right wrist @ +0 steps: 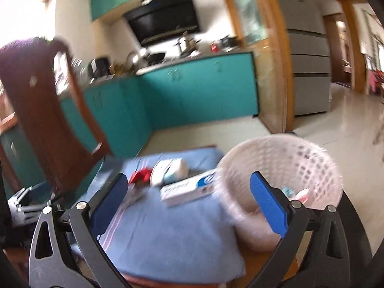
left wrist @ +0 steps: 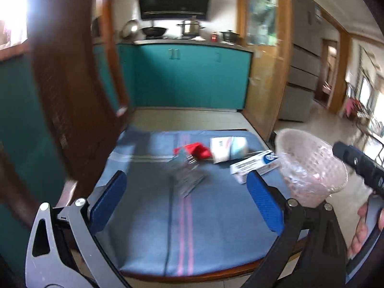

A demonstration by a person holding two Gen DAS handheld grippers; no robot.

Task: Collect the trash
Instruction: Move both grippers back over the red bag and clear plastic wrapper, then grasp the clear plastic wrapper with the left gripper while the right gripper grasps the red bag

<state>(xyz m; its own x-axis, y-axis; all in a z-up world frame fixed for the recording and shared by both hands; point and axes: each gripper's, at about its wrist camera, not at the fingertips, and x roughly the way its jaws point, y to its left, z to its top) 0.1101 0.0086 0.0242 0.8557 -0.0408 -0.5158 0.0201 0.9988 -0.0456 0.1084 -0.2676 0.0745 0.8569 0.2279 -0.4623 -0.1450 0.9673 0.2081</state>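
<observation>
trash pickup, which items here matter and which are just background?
Job:
- white basket
- red wrapper
- long white-blue box
- white packet
- clear wrapper

Background:
- wooden chair
- blue cloth
- teal cabinets
- pots

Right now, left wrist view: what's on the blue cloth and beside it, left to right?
Blurred clear wrapper → red scrap → white packet → long white-and-blue box → white mesh basket → right gripper's dark body at the far right edge.
</observation>
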